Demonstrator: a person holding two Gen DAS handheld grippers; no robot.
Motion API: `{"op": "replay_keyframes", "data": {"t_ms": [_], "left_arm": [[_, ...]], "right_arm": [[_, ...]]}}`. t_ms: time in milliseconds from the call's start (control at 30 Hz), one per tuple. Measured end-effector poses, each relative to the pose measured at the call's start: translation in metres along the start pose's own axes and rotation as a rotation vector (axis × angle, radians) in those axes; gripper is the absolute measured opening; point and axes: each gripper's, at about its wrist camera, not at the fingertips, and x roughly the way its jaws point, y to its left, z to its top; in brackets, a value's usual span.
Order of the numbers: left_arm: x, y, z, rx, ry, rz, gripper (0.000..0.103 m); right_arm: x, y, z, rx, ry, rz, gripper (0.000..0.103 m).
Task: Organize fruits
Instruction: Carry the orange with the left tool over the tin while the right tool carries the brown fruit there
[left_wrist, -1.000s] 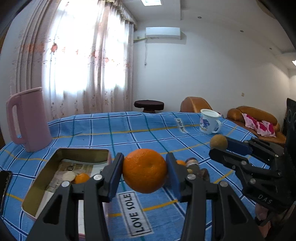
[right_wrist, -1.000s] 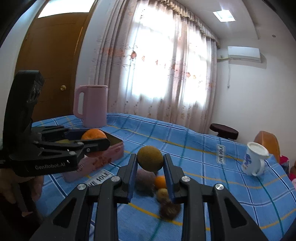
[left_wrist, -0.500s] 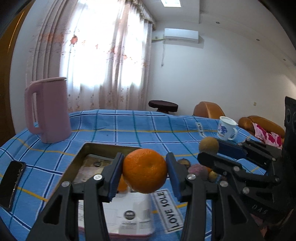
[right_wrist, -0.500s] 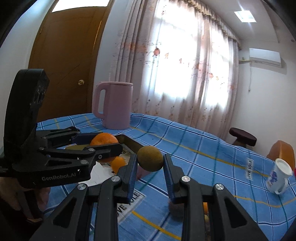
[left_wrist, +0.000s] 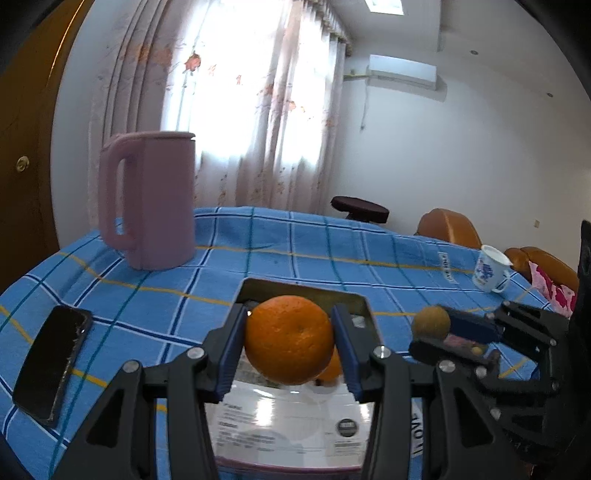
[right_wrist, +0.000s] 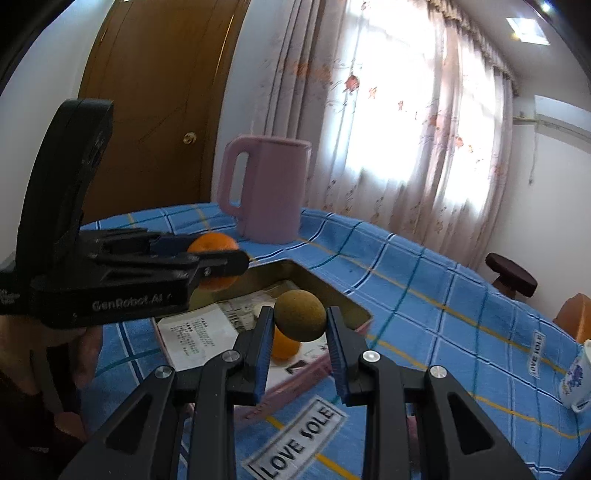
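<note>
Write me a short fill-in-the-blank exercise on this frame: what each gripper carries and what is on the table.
1. The left gripper is shut on a large ____.
2. The right gripper is shut on a small round ____ fruit.
3. One small orange already lies inside the open ____.
4. The pink jug stands ____ on the blue checked cloth.

Missing words: orange; brown; tin; upright

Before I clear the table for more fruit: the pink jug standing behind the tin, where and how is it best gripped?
Probably by its loop handle. The pink jug stands upright on the cloth, and its body looks too wide for two fingers, while the handle is a slim vertical bar with an open slot. Come in level from the handle side, the door side of the table, pinching across the bar.
</note>
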Motion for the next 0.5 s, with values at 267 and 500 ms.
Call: {"op": "replay_keyframes", "data": {"t_ms": [267,500], "left_arm": [[0.016,0.013,-0.006,-0.005,0.059,0.011,0.048],[0.025,0.02,-0.009,-0.015,0.106,0.011,0.049]], "right_arm": [[0.035,0.027,-0.007,-0.033,0.121,0.052,0.03],[0.053,0.027,-0.008,-0.032,0.215,0.059,0.03]]}}
